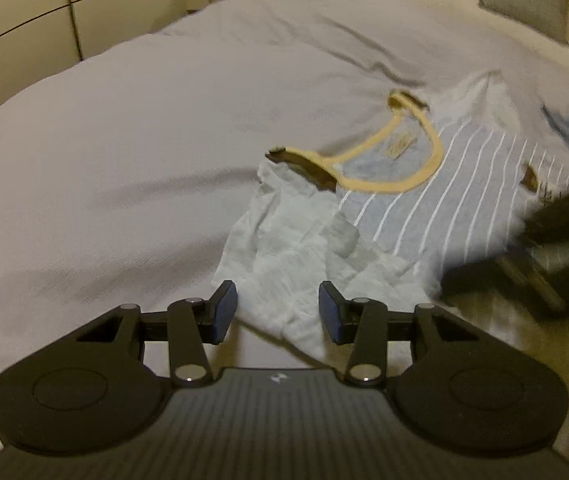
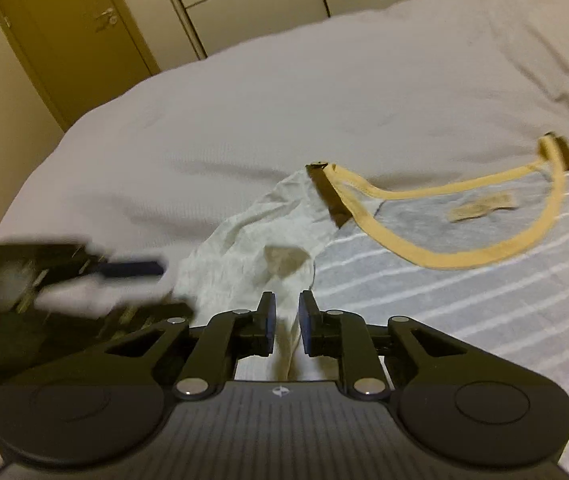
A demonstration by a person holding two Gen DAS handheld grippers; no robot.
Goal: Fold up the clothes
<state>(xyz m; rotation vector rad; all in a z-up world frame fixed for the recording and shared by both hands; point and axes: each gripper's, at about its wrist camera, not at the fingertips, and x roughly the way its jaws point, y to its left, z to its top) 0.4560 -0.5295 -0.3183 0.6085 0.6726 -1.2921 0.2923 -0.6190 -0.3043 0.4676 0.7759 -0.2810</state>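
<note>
The left tongs (image 1: 277, 312) stood apart over the pale sleeve (image 1: 284, 248), pads clear of it. The right tongs (image 2: 287, 322) stood narrow around a sleeve fold; whether they pinched it was unclear. Beyond, the striped T-shirt (image 2: 464, 300) lay spread on the bed (image 2: 284, 112), yellow collar (image 2: 444, 256) open, so folding had barely begun, judging by that.

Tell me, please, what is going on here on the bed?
A person with a gripper in each hand is working on a striped shirt with a yellow collar, spread on the bed. Both grippers are at its pale sleeve. The left gripper stands open with the sleeve's end between its fingers, not pinched. The right gripper is nearly closed around a fold of the sleeve, its pads not visibly pressing. No fold is made yet.
</note>
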